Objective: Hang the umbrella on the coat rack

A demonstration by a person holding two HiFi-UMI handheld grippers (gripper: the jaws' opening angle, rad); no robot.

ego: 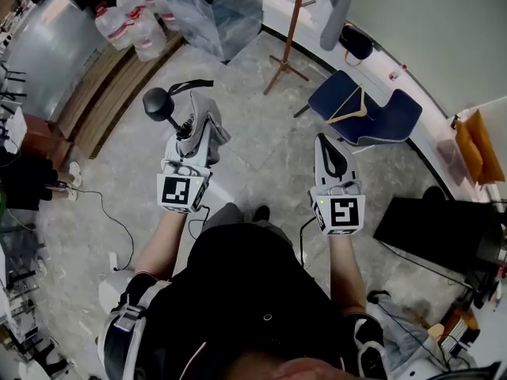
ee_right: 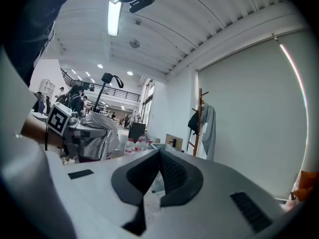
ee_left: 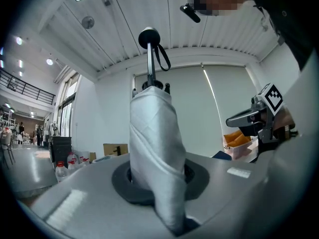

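Overhead, left fingers point(ego: 179, 147) pinch the umbrella point(ego: 207, 125); right gripper view shows right fingers point(ee_right: 177, 176) pressed together.

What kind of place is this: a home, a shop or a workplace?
Probably a large workplace, perhaps an office or lab: a railed upper gallery, a strip ceiling light, many big water bottles, and a wooden coat rack.

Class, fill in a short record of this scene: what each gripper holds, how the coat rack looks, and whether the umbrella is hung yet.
Left gripper: shut on the folded grey umbrella, handle end up
Right gripper: shut, nothing held
Coat rack: wooden, apart from both grippers, a grey garment hanging on it
Umbrella hung: not yet
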